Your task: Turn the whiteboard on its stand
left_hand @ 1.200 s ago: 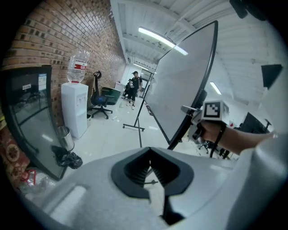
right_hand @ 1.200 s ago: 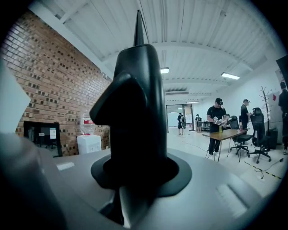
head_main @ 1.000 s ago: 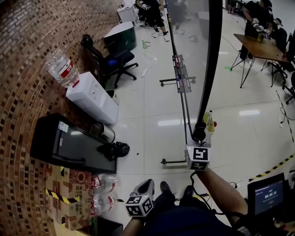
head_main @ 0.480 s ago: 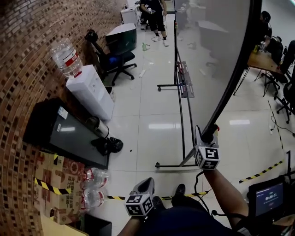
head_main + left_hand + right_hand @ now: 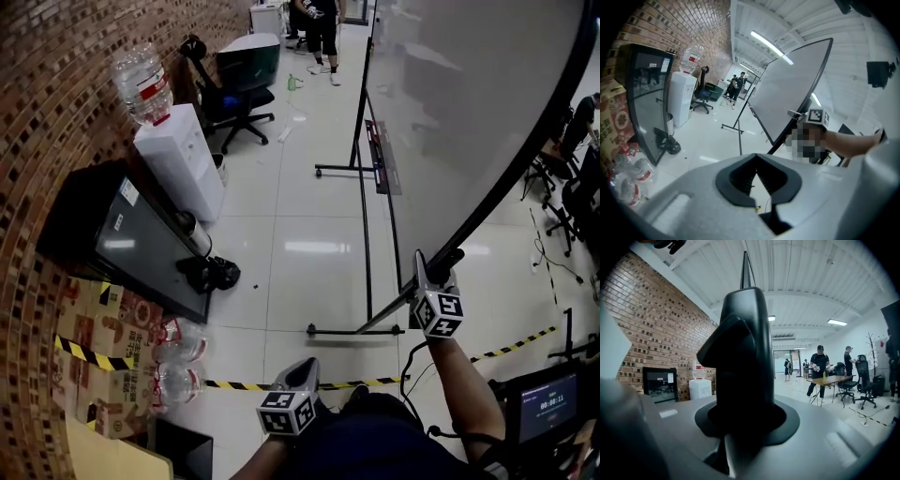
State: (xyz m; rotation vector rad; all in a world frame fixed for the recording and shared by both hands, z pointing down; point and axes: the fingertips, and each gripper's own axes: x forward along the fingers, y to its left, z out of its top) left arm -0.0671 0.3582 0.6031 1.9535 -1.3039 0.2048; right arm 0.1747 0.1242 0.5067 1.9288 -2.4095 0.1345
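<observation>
Clear jug (image 5: 142,82) upended on white dispenser (image 5: 178,164) | glossy tile floor (image 5: 300,272), brick wall (image 5: 56,84) | right tool (image 5: 429,272) pinching whiteboard (image 5: 469,112) edge | left tool (image 5: 298,373) pressed together

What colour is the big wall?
The wall is reddish-brown brick, clearest in the head view.

The black-framed grey whiteboard (image 5: 469,112), edge-on earlier, now spreads its face across the upper right; the right tongs (image 5: 429,270) shift rightward.
</observation>
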